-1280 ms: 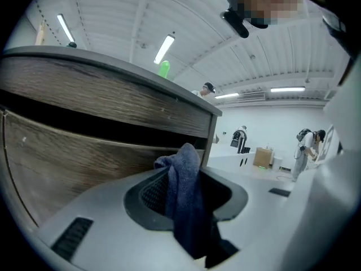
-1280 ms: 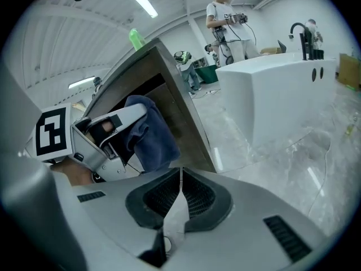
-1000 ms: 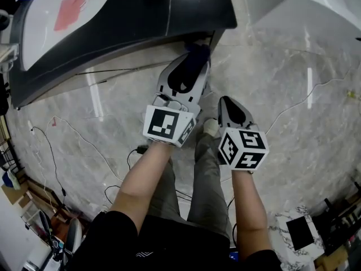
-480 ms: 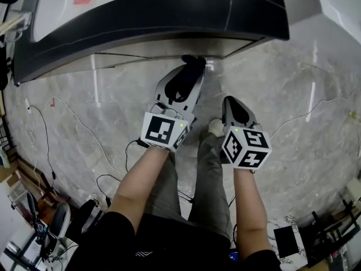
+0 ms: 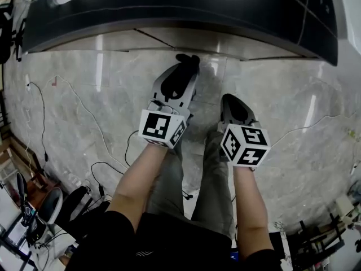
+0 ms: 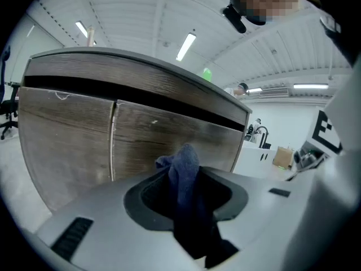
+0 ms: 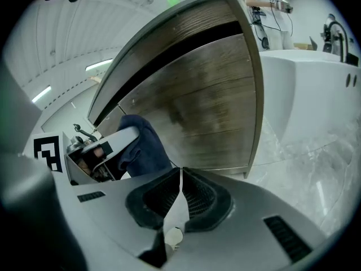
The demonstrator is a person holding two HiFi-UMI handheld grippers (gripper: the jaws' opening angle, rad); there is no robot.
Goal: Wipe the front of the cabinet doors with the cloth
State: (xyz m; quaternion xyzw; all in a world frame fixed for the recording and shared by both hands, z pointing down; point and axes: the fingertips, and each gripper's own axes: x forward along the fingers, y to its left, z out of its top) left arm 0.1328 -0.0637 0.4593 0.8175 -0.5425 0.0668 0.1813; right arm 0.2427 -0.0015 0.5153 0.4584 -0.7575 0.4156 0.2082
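Note:
A dark blue cloth point(image 6: 185, 165) is pinched in my left gripper point(image 6: 184, 176), its top bunched above the shut jaws. Straight ahead, a short way off, stand two wood-grain cabinet doors point(image 6: 67, 145) with a vertical seam point(image 6: 113, 140) between them. In the head view the left gripper point(image 5: 186, 64) points at the foot of the dark-topped cabinet point(image 5: 186, 10), the cloth point(image 5: 187, 60) at its tip. My right gripper point(image 5: 228, 101) hangs lower and to the right, shut with nothing in it. The right gripper view shows its jaws point(image 7: 181, 171) pressed together, the cloth point(image 7: 144, 145) to their left and the cabinet door point(image 7: 208, 112) behind.
The floor is grey marble point(image 5: 293, 106) with thin cables point(image 5: 107, 145) trailing across it at the left. The person's legs point(image 5: 208, 174) are below the grippers. A white fixture point(image 7: 307, 89) stands right of the cabinet, and a person point(image 7: 269, 7) is far behind it.
The head view has swung, so the cabinet now spans the whole top of the picture. The left gripper with the cloth sits a little closer to the cabinet's foot. Both grippers keep their state.

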